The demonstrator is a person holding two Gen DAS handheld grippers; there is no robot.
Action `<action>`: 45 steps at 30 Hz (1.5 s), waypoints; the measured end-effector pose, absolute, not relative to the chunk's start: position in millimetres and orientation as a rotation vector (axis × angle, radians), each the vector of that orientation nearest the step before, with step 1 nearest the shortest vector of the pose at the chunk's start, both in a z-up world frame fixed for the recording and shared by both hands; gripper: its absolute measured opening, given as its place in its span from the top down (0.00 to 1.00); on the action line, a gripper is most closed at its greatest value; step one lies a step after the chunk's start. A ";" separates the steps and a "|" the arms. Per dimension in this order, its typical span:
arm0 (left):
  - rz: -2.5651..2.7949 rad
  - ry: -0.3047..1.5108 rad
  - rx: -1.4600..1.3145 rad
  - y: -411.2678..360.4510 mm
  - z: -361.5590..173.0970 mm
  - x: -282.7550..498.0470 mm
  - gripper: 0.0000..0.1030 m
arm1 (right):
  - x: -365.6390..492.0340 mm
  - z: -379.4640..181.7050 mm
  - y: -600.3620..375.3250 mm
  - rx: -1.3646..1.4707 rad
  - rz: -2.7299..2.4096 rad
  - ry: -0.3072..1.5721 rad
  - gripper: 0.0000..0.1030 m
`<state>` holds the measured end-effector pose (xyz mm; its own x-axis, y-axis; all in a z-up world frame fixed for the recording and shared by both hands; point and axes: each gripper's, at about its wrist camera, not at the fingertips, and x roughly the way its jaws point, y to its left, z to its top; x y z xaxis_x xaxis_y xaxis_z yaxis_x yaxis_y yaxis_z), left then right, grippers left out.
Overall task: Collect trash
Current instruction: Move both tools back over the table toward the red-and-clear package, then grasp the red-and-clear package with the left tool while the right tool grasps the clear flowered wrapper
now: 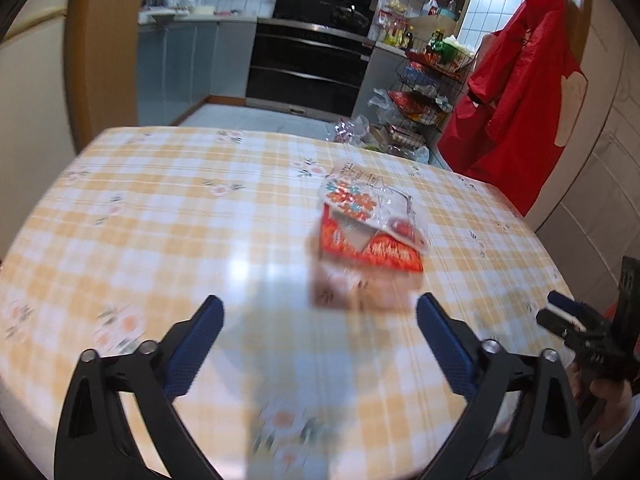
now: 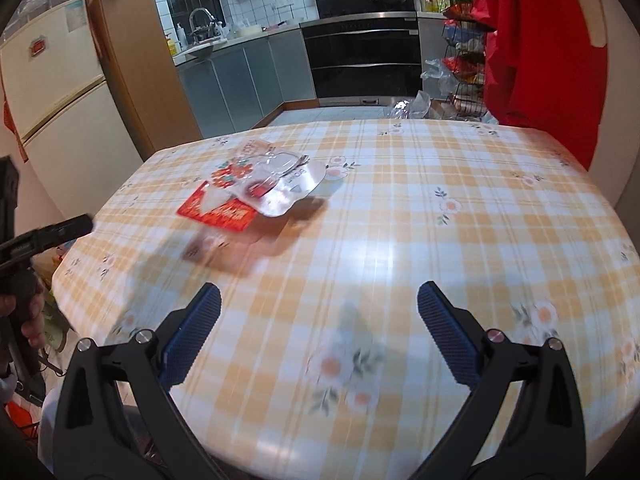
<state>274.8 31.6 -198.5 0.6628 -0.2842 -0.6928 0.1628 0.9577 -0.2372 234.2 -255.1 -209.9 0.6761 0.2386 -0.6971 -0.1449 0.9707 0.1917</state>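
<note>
Left gripper [image 1: 320,312]: black frame, blue ribbed pads, silver screws. Right gripper [image 2: 319,300] identical. Bare skin on fingers [image 2: 32,320].

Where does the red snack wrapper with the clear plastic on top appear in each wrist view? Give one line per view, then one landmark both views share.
Left wrist view: the red snack wrapper lies right of centre on the checked tablecloth, ahead of the open left tongs.
Right wrist view: the wrapper lies left of centre, far from the open right tongs.
Shared landmark: the black oven behind the table.
</note>
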 end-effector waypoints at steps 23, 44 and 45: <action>-0.385 1.018 -0.179 -11.7 -283.4 398.7 0.73 | 381.7 -264.9 -241.3 0.235 0.315 0.894 0.06; -0.407 1.023 -0.136 -15.0 -282.9 362.1 0.73 | 391.4 -279.9 -233.8 0.593 0.405 0.901 0.69; -0.402 1.023 -0.139 -14.2 -282.7 361.2 0.74 | 391.1 -279.1 -238.8 0.609 0.403 0.894 0.74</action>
